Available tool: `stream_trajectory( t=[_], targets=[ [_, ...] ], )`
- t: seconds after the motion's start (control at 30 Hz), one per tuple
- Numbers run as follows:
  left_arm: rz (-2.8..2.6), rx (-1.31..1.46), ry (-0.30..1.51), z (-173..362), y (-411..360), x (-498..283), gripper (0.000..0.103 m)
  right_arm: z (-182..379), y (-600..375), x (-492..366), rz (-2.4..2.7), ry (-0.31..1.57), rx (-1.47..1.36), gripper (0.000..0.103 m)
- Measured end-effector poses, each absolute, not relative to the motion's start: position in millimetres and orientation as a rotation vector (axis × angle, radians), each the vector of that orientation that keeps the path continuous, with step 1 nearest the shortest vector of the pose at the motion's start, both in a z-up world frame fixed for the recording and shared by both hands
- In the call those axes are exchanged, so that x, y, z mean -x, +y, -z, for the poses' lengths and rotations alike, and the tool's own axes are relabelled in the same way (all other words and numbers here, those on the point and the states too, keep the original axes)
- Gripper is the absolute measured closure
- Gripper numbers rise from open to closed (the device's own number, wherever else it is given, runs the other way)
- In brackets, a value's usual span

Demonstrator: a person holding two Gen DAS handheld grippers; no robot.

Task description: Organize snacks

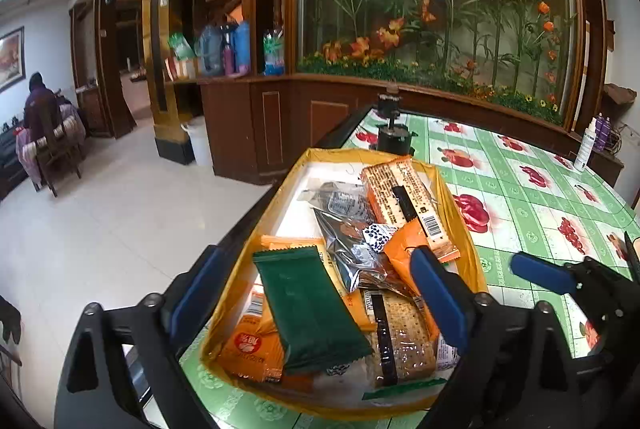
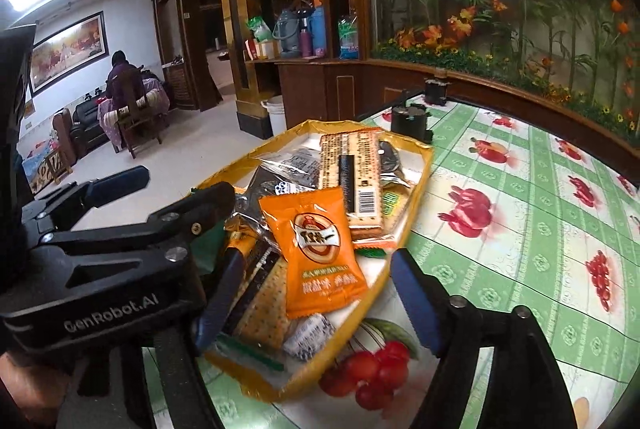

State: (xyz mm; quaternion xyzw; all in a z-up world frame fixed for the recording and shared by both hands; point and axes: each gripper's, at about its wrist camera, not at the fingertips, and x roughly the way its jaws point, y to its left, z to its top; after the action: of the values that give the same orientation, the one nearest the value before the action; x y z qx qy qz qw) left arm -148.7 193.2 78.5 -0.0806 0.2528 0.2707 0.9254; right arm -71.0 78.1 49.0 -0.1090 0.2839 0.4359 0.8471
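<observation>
Left claw (image 1: 316,293) spread, right claw (image 2: 316,293) spread over tray (image 2: 416,197), "GenRobot.AI" lettering (image 2: 112,313)

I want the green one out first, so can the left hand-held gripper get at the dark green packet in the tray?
Probably yes: the dark green packet lies on top of the pile, uncovered, between the open left hand-held gripper's fingers.

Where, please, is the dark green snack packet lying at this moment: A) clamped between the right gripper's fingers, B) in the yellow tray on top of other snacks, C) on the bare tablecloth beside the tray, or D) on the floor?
B: in the left wrist view the dark green packet lies inside the yellow tray, resting across orange packets, with no gripper closed on it.
</observation>
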Motion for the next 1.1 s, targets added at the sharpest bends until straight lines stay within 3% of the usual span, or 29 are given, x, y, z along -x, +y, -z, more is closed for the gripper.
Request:
stream_trajectory(
  t=[0.07, 0.4, 1.1],
  targets=[
    [-0.581, 0.141, 0.493, -80.9, 187.8, 155.0, 0.000, -49.3, 71.2, 73.8, -0.907, 0.585, 0.233, 0.016],
    [-0.668, 0.072, 0.443, -83.3, 178.7, 182.8, 0.000, -50.1, 40.1, 87.5, -0.829, 0.524, 0.239, 0.007],
    [-0.787, 0.151, 0.565, -62.1, 202.6, 189.2, 0.000, -57.2, 36.3, 100.2, -0.840, 0.464, 0.244, 0.007]
  ],
)
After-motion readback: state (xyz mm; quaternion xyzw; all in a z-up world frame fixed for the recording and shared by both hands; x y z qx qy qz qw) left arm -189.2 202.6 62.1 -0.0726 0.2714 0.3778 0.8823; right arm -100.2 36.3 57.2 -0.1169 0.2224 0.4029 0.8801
